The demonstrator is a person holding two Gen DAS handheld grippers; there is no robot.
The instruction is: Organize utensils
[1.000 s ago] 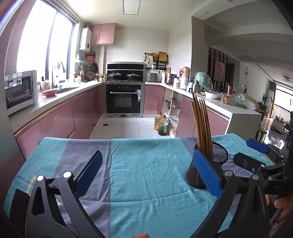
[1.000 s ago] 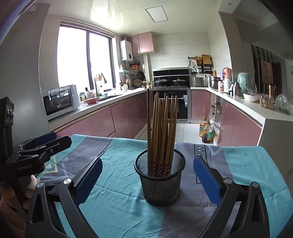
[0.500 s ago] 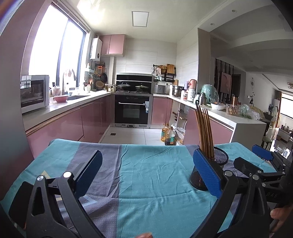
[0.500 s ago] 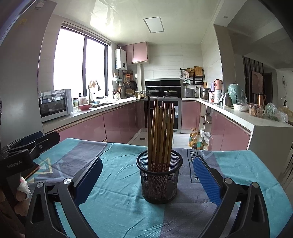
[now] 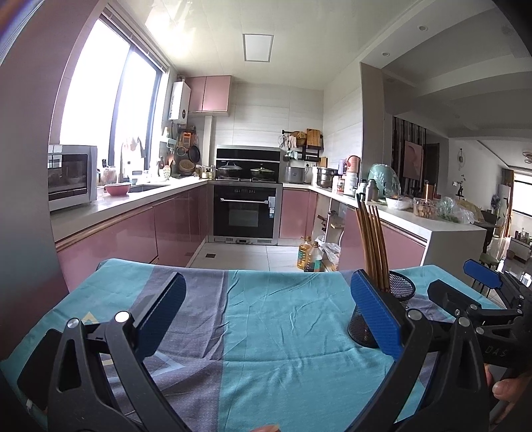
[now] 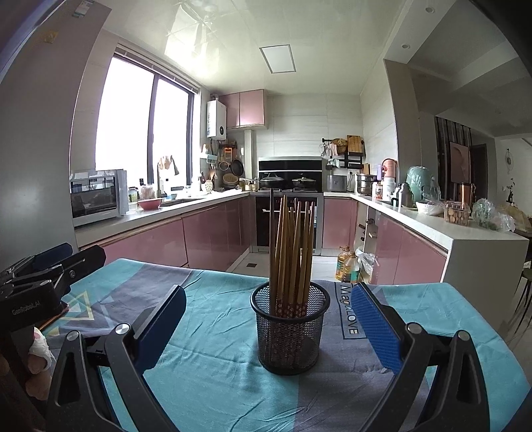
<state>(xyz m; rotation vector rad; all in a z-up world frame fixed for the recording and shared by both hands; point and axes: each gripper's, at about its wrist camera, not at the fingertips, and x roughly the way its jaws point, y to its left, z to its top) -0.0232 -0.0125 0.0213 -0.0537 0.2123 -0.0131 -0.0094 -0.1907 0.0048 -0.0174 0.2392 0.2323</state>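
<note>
Right wrist view: two blue pads of the right gripper (image 6: 266,319) are spread wide, empty, around one black mesh holder (image 6: 290,332) at 12 o'clock, roughly ten wooden chopsticks (image 6: 291,252) standing inside, the left gripper (image 5: 266,312) likewise wide and empty over the teal tablecloth (image 6: 212,375).

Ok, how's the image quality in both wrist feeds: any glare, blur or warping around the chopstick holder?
Left wrist view: the window is blown out white, a blurred patch fills the left edge, and straight lines bow from the fisheye. Right wrist view: the mesh holder and chopsticks are sharp and evenly lit, with window glare reflected on the ceiling.
</note>
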